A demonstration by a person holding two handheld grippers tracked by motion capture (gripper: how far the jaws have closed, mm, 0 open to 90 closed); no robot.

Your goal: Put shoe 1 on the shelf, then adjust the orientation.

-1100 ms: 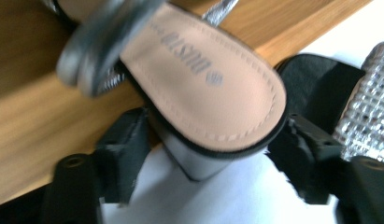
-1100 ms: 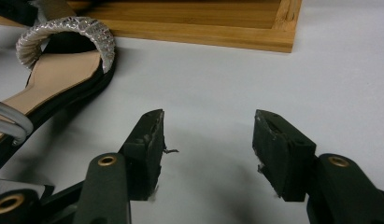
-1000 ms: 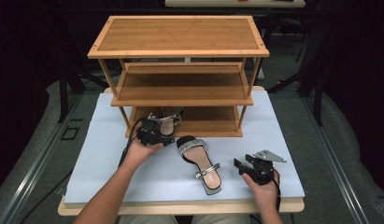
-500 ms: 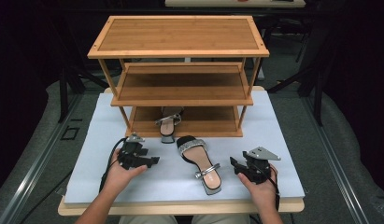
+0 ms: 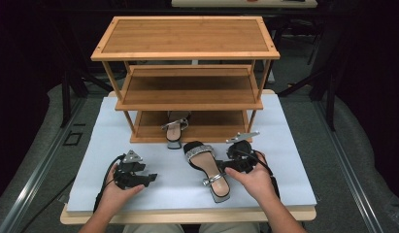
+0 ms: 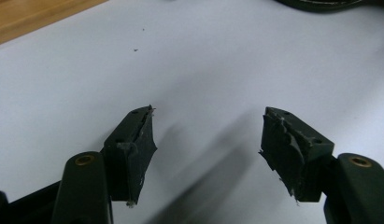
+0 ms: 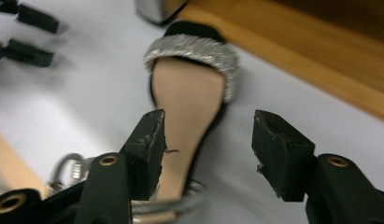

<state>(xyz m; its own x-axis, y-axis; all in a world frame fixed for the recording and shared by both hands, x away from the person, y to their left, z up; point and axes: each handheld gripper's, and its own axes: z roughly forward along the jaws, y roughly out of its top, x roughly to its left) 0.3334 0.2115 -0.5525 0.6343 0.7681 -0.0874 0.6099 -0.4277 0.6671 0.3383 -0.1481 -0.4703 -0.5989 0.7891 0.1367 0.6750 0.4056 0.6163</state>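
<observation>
Two sandals, one [image 5: 207, 168] on the counter [image 5: 294, 160] beside my right gripper [image 5: 225, 166] (fingers wide), one [image 5: 175, 127] on the rack's [image 5: 187, 48] bottom shelf, my left gripper [image 5: 149, 178] fingers wide, empty.

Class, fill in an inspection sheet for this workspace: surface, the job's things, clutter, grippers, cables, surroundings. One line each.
Surface: pale sheet covering a wooden table, clean.
Job's things: three-tier wooden rack; one sandal on its bottom shelf, heel sticking out; second sandal flat on the sheet in front.
Clutter: nothing seen.
Grippers: left gripper open over bare sheet; right gripper open, beside the second sandal's heel end.
Cables: black cable looping from the left gripper.
Surroundings: grey floor, dark beyond.
</observation>
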